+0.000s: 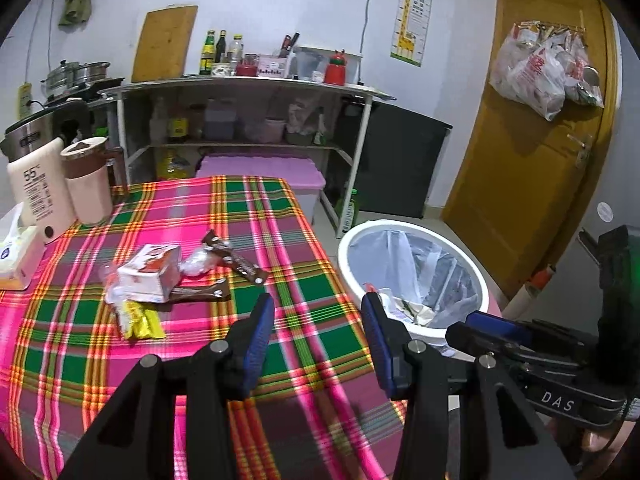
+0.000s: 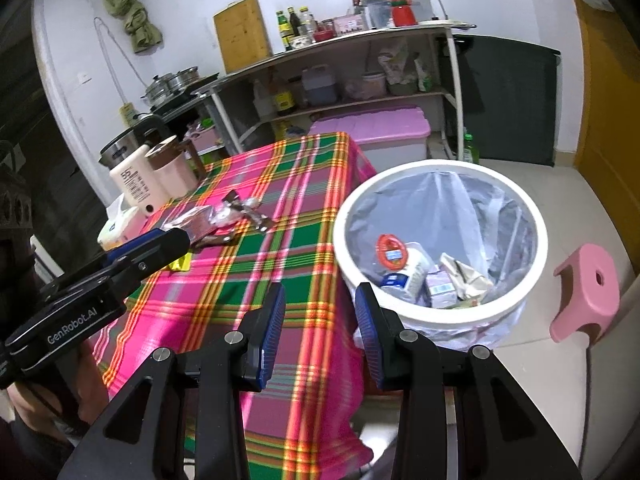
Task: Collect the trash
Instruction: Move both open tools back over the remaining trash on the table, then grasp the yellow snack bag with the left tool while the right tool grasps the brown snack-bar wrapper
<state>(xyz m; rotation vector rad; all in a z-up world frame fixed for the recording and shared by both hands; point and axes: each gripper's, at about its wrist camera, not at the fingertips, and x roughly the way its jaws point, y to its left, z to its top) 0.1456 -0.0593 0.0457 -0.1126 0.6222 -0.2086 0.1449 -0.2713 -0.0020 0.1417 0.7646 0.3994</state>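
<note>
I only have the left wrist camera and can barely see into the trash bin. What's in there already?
Observer: The right wrist view looks down into the bin: a round orange-rimmed item lies among crumpled packets at the bottom.
Operator: Is my right gripper carrying anything?
Observer: No, the right gripper is open, with nothing between its fingers.
Operator: Anything on the floor past the bin?
Observer: A pink stool stands beside it.
</note>
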